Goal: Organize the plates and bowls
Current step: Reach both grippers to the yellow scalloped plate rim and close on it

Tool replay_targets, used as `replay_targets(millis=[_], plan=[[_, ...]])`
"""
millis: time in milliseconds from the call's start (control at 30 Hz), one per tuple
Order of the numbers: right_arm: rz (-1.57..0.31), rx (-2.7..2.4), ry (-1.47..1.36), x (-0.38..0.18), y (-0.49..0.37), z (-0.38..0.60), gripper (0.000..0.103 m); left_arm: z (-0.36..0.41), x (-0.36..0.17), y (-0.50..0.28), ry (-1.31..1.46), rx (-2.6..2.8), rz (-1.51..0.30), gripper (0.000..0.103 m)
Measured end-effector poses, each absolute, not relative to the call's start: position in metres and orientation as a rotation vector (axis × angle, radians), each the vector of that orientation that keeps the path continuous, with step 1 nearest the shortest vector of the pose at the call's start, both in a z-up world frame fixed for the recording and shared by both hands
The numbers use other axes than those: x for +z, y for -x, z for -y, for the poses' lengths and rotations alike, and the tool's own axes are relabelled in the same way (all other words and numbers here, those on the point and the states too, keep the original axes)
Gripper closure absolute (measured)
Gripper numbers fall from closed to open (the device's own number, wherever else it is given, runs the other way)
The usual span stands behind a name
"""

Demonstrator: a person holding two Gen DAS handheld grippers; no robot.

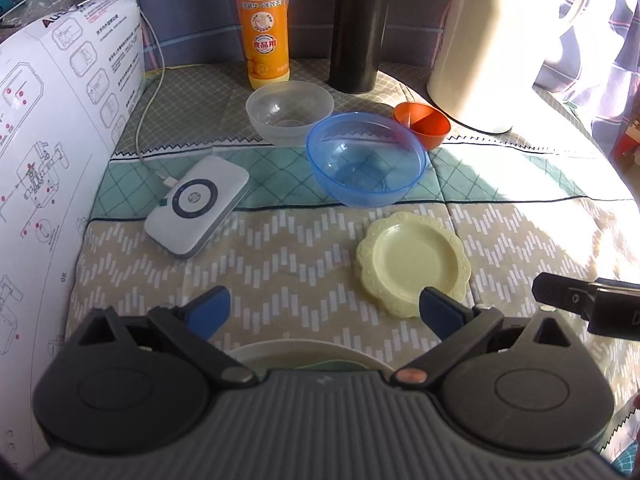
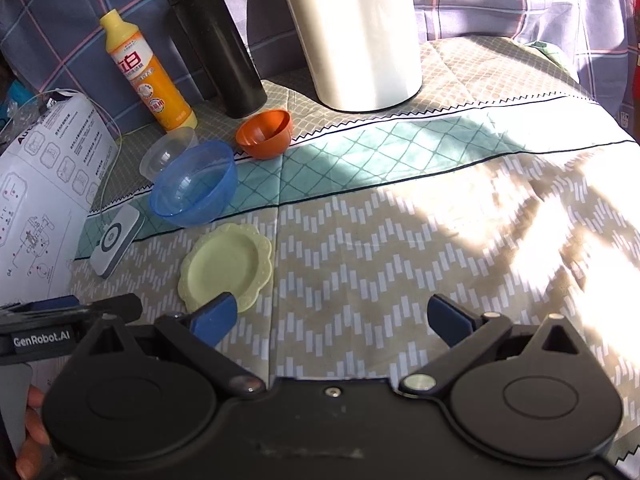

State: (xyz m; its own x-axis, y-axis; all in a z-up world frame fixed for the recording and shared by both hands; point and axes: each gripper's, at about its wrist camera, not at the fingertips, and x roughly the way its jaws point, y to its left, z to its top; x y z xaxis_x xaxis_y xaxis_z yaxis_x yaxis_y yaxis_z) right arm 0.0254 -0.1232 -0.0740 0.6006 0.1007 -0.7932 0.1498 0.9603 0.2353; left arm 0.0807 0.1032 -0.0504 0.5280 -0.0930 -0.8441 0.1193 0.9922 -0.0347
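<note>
While both my grippers hover spread and empty, I judge sorting barely begun.
Next, left gripper (image 1: pixel 324 308) should close on the yellow plate (image 1: pixel 414 262); right gripper (image 2: pixel 334 318) waits.

A pale dish (image 1: pixel 312 350) sits mostly hidden behind the left gripper's body – the cream jug (image 1: pixel 508 40) and detergent bottle (image 1: pixel 264 20) are cut off at the top edge

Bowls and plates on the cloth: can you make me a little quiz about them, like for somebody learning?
1. True or false: the blue bowl sits inside the clear bowl.
2. Which dish lies nearest the left gripper? A orange bowl B yellow plate C clear bowl
3. Fill in: both grippers' fingers are ____, holding nothing.

Key: 1 false, they stand side by side. 2 B. 3 open; see the right gripper.
</note>
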Motion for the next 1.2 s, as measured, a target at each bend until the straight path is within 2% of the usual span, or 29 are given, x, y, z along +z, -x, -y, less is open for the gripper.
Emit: replay_targets(millis=[200,400,467,567,667,867,1200], plan=[[-0.924,0.018,-0.347,-0.085,-0.061,0.124,0.016,-0.087,-0.068,-0.103,-0.062,-0.168,-1.023,0.001],[-0.965,0.054,-0.388,-0.104,-0.084,0.114,0.032,-0.075,-0.084,-0.121,-0.020,-0.229,-1.085,0.017],[-0.974,0.065,-0.398,-0.110,-0.089,0.111,0.037,-0.072,-0.089,-0.123,-0.011,-0.252,-1.101,0.026],[-0.968,0.080,-0.401,-0.114,-0.093,0.108,0.042,-0.065,-0.093,-0.123,-0.035,-0.269,-1.088,0.056],[-0.959,0.093,-0.401,-0.115,-0.095,0.110,0.051,-0.060,-0.092,-0.123,-0.042,-0.313,-1.085,0.074],[-0.947,0.084,-0.398,-0.116,-0.092,0.115,0.066,-0.052,-0.091,-0.117,-0.076,-0.337,-1.061,0.076],[-0.929,0.085,-0.331,-0.116,-0.085,0.105,0.066,-0.045,-0.090,-0.114,-0.109,-0.319,-1.045,0.074]])
